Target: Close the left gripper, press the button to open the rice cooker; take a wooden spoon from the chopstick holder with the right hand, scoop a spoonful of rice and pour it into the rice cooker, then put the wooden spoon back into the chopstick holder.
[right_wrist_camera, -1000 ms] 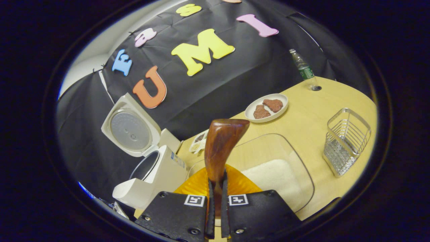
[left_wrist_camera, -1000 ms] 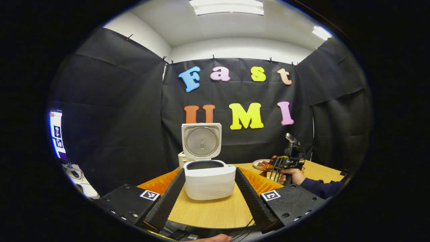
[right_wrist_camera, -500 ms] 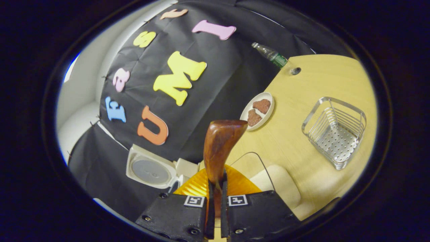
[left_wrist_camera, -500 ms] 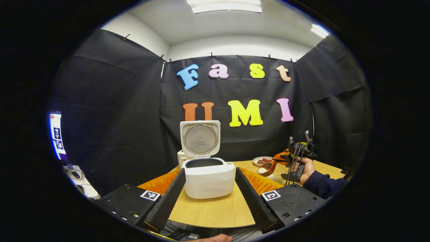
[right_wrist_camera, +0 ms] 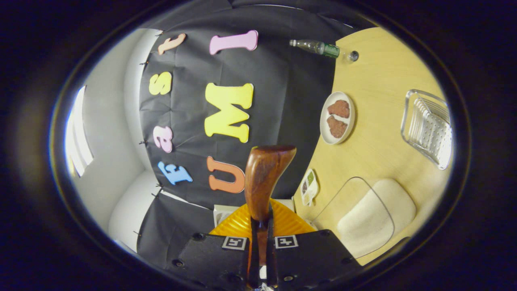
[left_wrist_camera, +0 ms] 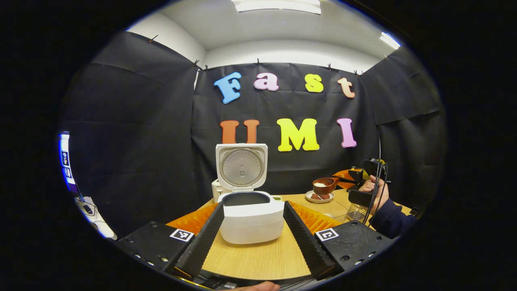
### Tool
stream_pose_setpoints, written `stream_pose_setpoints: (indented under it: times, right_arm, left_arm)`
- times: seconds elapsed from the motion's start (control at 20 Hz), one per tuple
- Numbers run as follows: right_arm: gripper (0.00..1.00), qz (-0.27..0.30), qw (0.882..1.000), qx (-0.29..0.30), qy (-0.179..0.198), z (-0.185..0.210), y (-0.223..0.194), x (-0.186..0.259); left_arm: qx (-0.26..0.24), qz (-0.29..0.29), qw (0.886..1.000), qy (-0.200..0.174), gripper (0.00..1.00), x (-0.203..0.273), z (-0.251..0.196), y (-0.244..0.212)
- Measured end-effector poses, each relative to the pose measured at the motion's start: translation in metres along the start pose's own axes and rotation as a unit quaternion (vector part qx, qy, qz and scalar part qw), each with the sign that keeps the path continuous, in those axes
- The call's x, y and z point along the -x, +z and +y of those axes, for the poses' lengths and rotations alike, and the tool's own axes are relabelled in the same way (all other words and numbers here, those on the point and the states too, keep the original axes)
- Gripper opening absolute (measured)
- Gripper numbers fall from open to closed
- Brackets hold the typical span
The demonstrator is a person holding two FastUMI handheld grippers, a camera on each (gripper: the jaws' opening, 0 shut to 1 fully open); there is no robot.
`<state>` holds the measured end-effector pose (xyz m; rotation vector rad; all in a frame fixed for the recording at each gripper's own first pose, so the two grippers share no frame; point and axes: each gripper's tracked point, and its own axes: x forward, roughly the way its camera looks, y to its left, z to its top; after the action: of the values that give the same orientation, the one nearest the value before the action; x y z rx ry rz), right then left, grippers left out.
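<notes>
Two grippers in play, biggest thing first: the worktop (right_wrist_camera: 379,93) has lots of bare wood around the rice cooker (left_wrist_camera: 251,216), which sits lid-up with its pot mouth open, framed between the left gripper's (left_wrist_camera: 252,230) spread fingers, which hold nothing. Over to the side, the glass rice dish (right_wrist_camera: 365,214) sits near the worktop's front edge, and the wire chopstick holder (right_wrist_camera: 429,127) stands well apart from the cooker, near the far right edge.

The right gripper (right_wrist_camera: 259,258) has its fingers pinching the wooden spoon (right_wrist_camera: 264,178) by the handle. In the left gripper view the spoon's bowl (left_wrist_camera: 324,186) rides level in the air with rice in it, above the meat plate (left_wrist_camera: 319,197).

My take: we're mid-carry. Keep the bowl flat, travel over open worktop, clear the cooker's rim before tipping, and steer clear of the raised lid.
</notes>
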<state>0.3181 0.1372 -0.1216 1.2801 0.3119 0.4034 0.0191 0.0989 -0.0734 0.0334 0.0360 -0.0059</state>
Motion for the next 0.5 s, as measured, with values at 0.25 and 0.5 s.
stream_pose_setpoints:
  times: [0.25,0.5]
  right_arm:
    - [0.12,0.046,0.998,0.017,0.045,0.062,-0.049,-0.037]
    - [0.12,0.078,0.993,0.088,0.021,0.08,-0.095,-0.098]
  left_arm:
    - [0.001,0.0,1.0,0.016,0.94,-0.005,0.021,0.002]
    - [0.018,-0.002,0.999,0.034,0.93,0.006,0.044,0.001]
